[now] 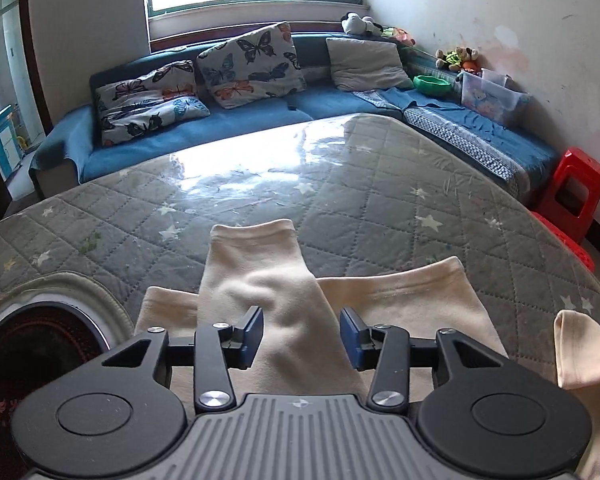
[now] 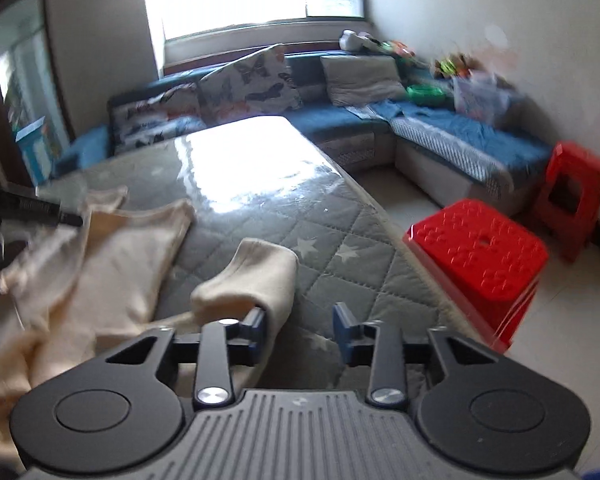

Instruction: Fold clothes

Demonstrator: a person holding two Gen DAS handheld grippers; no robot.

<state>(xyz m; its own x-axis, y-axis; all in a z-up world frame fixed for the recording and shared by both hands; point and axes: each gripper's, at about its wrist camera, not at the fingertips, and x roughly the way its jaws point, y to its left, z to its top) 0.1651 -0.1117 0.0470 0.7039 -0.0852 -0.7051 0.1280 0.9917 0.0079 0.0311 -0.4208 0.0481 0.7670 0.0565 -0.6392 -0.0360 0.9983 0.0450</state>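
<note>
A cream long-sleeved garment (image 1: 400,300) lies on the grey quilted table (image 1: 380,200). One sleeve (image 1: 260,272) is folded over its body and runs between the fingers of my left gripper (image 1: 302,336), which is open above it. In the right wrist view the garment (image 2: 120,264) lies to the left. Its other sleeve (image 2: 256,276) curls up beside the left finger of my right gripper (image 2: 300,332), which is open and holds nothing. The left gripper (image 2: 32,208) shows blurred at the far left.
A round hole with a dark burner (image 1: 40,340) is set in the table at the left. Red plastic stools (image 2: 480,256) stand right of the table. A blue sofa (image 1: 260,112) with cushions runs behind, under the window.
</note>
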